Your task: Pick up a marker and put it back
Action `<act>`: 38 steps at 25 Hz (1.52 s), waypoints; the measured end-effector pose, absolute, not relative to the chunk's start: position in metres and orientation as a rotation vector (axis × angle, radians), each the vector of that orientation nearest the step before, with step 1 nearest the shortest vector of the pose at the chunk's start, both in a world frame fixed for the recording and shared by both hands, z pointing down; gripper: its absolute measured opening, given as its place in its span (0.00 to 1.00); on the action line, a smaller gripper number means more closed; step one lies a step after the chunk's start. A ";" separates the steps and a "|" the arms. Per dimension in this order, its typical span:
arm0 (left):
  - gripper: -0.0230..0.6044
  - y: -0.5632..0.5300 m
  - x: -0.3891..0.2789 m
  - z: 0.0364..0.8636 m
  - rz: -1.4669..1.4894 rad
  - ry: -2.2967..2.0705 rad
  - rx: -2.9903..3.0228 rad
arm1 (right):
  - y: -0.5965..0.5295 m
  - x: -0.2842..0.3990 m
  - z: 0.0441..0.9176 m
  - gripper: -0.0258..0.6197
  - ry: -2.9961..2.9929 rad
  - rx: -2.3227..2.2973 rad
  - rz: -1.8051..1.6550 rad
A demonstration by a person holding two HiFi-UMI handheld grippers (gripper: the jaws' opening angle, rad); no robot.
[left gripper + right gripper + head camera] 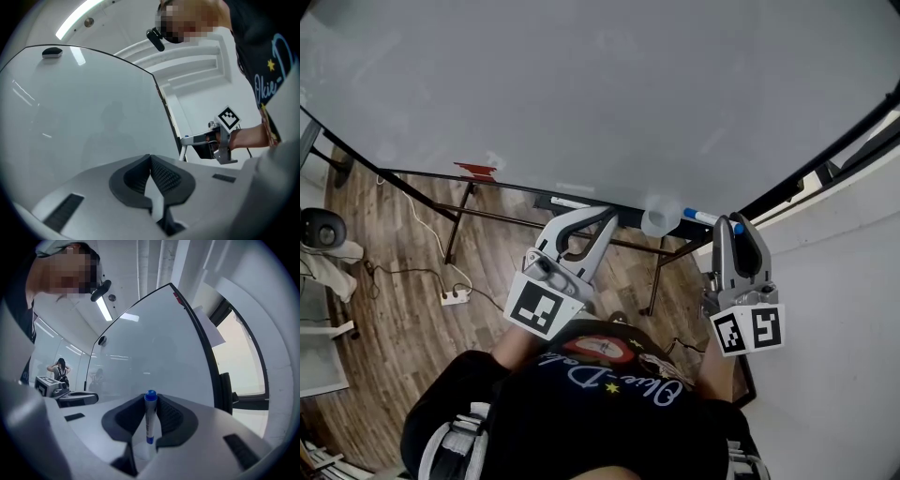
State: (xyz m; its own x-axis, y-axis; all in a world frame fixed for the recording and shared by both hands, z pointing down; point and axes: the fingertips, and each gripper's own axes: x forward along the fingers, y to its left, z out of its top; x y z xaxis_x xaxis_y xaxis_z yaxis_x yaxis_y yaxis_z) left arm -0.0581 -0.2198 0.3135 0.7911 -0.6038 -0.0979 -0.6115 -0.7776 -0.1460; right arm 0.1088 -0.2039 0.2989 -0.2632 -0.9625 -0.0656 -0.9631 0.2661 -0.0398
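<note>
Between the jaws of the right gripper a marker is clamped crosswise, with its blue cap projecting past the pads. The jaws are partly closed and pressed on the barrel. Just ahead of this gripper the whiteboard and its ledge are seen. The left gripper is seen alongside, jaws together and nothing between them. The pick-up is judged done. The marker has not yet been put back, so its return to the ledge is left.
</note>
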 end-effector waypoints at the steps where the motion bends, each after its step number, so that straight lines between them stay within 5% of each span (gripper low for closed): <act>1: 0.04 -0.219 -0.060 0.313 0.065 0.966 -2.806 | -0.206 0.107 0.301 0.16 2.447 -1.853 0.007; 38: 0.04 -0.220 -0.081 0.322 -0.023 1.061 -2.764 | -0.245 0.074 0.411 0.16 2.660 -1.868 -0.215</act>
